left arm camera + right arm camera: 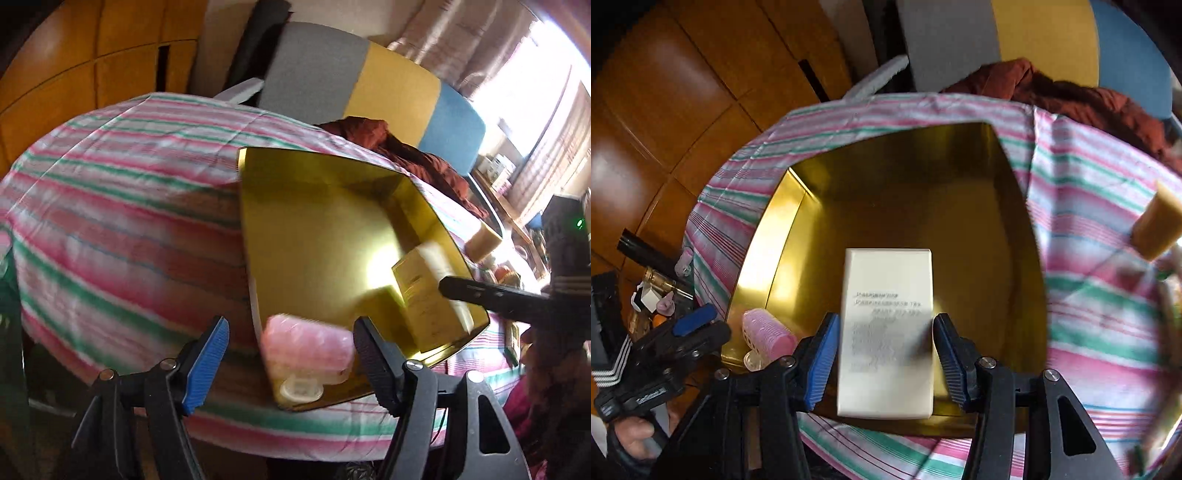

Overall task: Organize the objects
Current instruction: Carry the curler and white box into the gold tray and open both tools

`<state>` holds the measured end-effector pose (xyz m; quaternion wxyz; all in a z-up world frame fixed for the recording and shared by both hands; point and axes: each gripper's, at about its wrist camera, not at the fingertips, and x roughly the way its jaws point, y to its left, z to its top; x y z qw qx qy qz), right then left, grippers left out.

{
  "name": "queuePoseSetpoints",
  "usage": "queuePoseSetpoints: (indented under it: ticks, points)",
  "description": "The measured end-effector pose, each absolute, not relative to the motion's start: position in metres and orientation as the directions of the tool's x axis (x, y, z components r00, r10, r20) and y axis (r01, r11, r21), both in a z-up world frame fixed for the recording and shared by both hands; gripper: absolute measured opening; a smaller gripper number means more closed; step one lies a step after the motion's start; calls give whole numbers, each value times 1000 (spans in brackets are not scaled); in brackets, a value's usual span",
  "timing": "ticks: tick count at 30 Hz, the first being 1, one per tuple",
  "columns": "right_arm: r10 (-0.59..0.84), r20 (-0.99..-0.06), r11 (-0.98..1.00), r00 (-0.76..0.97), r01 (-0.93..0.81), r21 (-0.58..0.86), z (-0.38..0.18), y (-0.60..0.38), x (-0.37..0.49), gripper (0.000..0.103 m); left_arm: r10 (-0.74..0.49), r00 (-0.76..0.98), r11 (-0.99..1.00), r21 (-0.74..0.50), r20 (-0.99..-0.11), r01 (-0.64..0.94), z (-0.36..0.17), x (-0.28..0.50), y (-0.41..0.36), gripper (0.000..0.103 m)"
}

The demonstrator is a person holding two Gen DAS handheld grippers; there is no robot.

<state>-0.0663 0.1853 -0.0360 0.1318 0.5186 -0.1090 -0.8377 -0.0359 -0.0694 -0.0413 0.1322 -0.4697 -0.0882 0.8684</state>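
Observation:
A gold tray (314, 229) (923, 192) rests on a table covered with a pink, green and white striped cloth (122, 206). A pink hair roller (306, 347) (768, 336) lies in the tray's near left corner. My left gripper (291, 363) stands open around it, both fingers apart from it. A white printed box (886, 332) (424, 284) lies flat in the tray near its front rim. My right gripper (886, 360) is open astride the box, with a narrow gap on each side.
A yellowish block (1156, 225) (484, 240) sits on the cloth right of the tray. A rust-red garment (413, 155) lies over a grey, yellow and blue chair back (391, 88) behind the table. Small clutter (657, 295) is on the wooden floor at left.

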Motion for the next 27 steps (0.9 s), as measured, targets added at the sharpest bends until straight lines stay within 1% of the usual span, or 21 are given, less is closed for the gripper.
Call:
queuePoseSetpoints:
  ticks: [3, 5, 6, 7, 8, 12, 18, 22, 26, 27]
  points:
    - [-416, -803, -905, -426, 109, 411, -37, 185, -63, 68, 316, -547, -945, -307, -775, -111, -37, -34, -81, 71]
    - [-468, -775, -879, -425, 134, 457, -34, 184, -60, 70, 314, -562, -944, -313, -765, -103, -33, -34, -81, 71]
    - [-487, -767, -868, -418, 140, 476, -34, 182, -59, 76, 317, -568, -943, -316, -759, -104, -30, -35, -79, 71]
    - [-511, -759, -854, -404, 139, 501, -36, 181, -60, 85, 319, -573, -942, -318, -755, -106, -29, -36, -77, 71]
    - [-525, -756, -845, -392, 130, 519, -38, 180, -60, 88, 318, -578, -942, -319, -752, -104, -27, -36, -76, 71]
    - [-585, -721, -807, -371, 175, 564, -47, 163, -61, 88, 330, -593, -932, -355, -734, -79, -22, -37, -75, 71]
    - [-659, -668, -752, -344, 301, 587, -39, 145, -49, 88, 304, -609, -937, -346, -733, -52, -18, -35, -81, 71]
    - [-602, -702, -799, -382, 302, 520, -27, 146, -43, 89, 281, -621, -947, -318, -732, -54, -14, -32, -78, 71]
    - [-461, -755, -886, -466, 287, 365, -17, 147, -28, 93, 247, -637, -959, -277, -730, -54, -8, -30, -70, 71]
    - [-432, -760, -900, -485, 280, 333, -15, 149, -24, 97, 236, -642, -963, -266, -730, -51, -7, -29, -67, 71]
